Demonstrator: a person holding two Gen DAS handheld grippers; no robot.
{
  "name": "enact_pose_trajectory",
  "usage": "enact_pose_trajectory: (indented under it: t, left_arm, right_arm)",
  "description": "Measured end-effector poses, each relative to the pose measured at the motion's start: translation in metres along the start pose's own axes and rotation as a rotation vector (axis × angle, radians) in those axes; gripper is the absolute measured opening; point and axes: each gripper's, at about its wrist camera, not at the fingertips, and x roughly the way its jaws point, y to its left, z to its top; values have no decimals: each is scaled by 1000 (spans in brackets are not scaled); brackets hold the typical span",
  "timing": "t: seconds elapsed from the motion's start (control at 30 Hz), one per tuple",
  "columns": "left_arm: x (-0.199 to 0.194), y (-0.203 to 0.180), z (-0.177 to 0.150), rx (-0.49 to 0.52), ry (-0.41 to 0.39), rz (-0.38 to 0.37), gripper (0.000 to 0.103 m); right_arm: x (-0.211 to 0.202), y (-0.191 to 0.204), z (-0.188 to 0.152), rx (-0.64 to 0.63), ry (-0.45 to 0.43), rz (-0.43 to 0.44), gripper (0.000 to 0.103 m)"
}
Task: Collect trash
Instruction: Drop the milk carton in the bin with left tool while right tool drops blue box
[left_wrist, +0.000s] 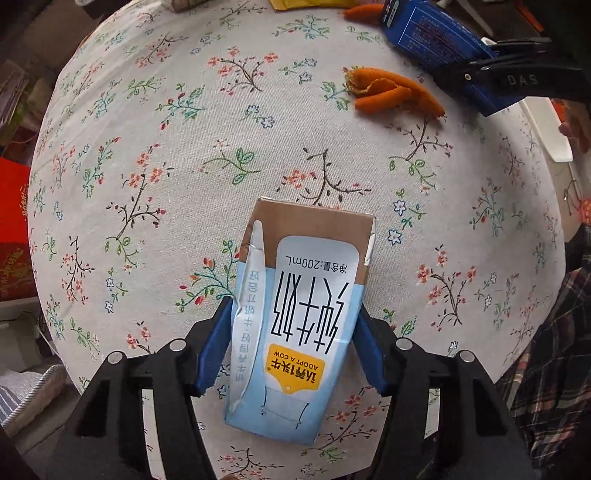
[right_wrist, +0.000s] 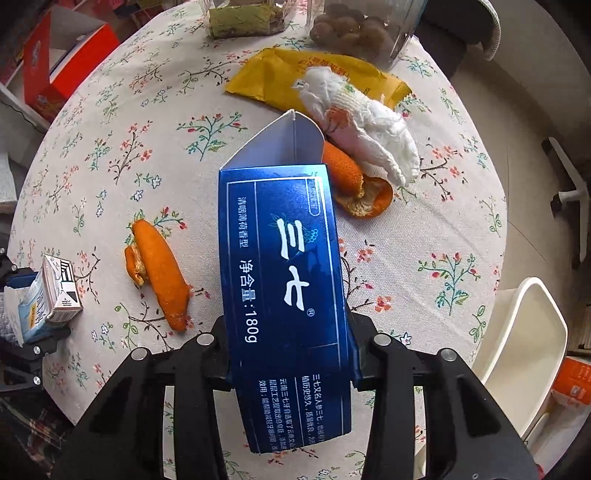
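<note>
Blue pads of the left tongs (left_wrist: 291, 347) pressed both sides of a pale blue milk carton (left_wrist: 299, 314), gripping it above the flowered cloth of the surface (left_wrist: 184, 147), the carton's brown end pointing away from the camera. Beyond it an orange peel (left_wrist: 391, 94) lay on the cloth, well apart from the carton. The right tongs (right_wrist: 290, 354) were clamped on a dark blue toothpaste box (right_wrist: 284, 280), its far flap (right_wrist: 284, 144) standing open. Just behind that open end lay a second orange peel (right_wrist: 360, 188), curled with its pale inside showing, and a crumpled white tissue (right_wrist: 365, 125) touched it and overlapped a yellow wrapper (right_wrist: 291, 74) farther back. To the left of the box a long orange peel strip (right_wrist: 159, 269) rested on the cloth, near but not touching. At the far edge stood a clear container of brown round fruit (right_wrist: 354, 29). A white chair (right_wrist: 532, 343) sat beside the surface on the right.
</note>
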Motion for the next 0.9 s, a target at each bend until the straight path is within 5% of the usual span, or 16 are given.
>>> enact_pose_trajectory:
  t: [0.17,0.4,0.63,0.9]
  left_arm:
    - [-36,36,8,-159,-156,7,60]
    - [-116,81,16,-439,-509,20,60]
    - [-164,59,23,-501,-788,151,60]
    - [-197,26,19,-514,-964,253,61]
  right_arm:
    - [-47,17,18,15,-147,41,39]
    - [-104,39,25,42,-431,81,39]
    - [-149,45,6,83,-667,42,39]
    - [-176,29,-20,151,-828,-17,39]
